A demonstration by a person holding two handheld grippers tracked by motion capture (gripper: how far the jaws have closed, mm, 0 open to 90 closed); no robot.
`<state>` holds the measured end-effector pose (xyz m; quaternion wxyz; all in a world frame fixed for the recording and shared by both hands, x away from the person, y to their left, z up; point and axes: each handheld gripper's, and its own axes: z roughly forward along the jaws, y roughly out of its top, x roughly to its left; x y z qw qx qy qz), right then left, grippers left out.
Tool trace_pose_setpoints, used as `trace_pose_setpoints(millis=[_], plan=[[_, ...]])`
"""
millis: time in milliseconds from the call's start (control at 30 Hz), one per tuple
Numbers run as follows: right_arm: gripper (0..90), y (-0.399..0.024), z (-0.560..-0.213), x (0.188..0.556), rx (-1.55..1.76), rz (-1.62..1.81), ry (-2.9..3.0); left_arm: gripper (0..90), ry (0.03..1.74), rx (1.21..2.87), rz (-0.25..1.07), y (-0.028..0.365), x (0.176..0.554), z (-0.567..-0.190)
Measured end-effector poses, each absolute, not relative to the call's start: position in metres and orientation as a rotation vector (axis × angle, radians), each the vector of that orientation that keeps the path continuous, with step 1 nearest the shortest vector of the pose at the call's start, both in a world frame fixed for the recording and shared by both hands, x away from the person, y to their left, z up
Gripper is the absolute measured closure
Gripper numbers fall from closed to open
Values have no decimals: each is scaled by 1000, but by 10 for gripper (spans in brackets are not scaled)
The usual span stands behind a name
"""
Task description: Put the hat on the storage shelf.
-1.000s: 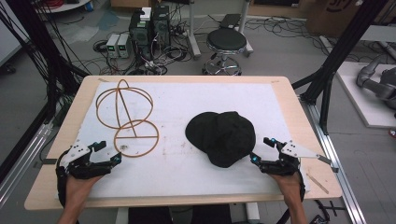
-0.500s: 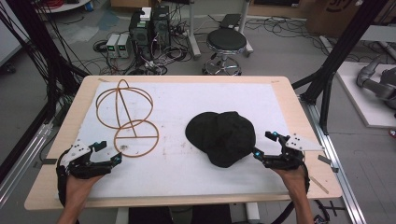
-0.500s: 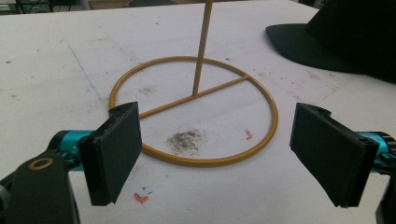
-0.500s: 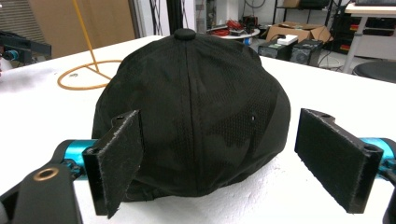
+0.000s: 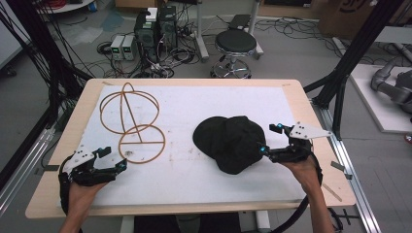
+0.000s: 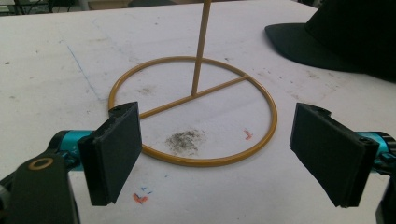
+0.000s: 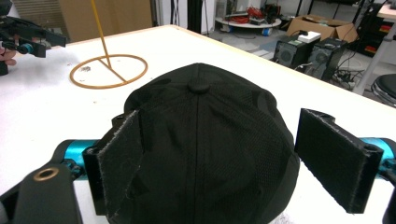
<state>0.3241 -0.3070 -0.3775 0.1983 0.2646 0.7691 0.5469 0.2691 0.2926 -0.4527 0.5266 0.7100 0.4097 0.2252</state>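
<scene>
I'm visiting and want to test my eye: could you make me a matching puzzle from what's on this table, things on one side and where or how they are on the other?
Things:
1. black cap
2. wire hat stand
3. left gripper
4. right gripper

Descriptions:
A. open, at the cap's edge
B. upright on a ring base, table's left half
C. open, near the stand's ring base
D. lying on the table's right half

Pairs: 1-D, 2-B, 3-C, 4-A

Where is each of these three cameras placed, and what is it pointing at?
High view: above the person's side, looking forward and down at the white-topped table; both forearms, left gripper and right gripper show.
Left gripper view: rides the left gripper, facing the gold wire hat stand between its open jaws.
Right gripper view: rides the right gripper, facing the black fabric cap, its open jaws either side.
All three share stand and cap.
</scene>
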Motion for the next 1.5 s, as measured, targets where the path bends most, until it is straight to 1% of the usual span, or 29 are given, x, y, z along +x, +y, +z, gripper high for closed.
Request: trace_pose_setpoints(millis=[400,700,1267,1333,1367,1433,1500], plan=[[158,-299,-370,336,708,1487,2225,168,979,1702,539,292,269,-453],[159,-289,-364,355,671,1393,2341,168,977,1700,538,292,269,-453],[160,-269,-367,373,641,1351,2449,168,976,1706,538,292,269,-453],[175,-269,-367,374,641,1346,2453,167,975,1709,538,292,270,-453],[238,-268,-368,374,634,1338,2470,168,976,1710,538,292,270,-453],[279,-267,-368,374,617,1328,2472,168,977,1710,539,291,270,-453],[371,-267,-368,374,616,1320,2475,168,976,1711,541,291,270,-453]])
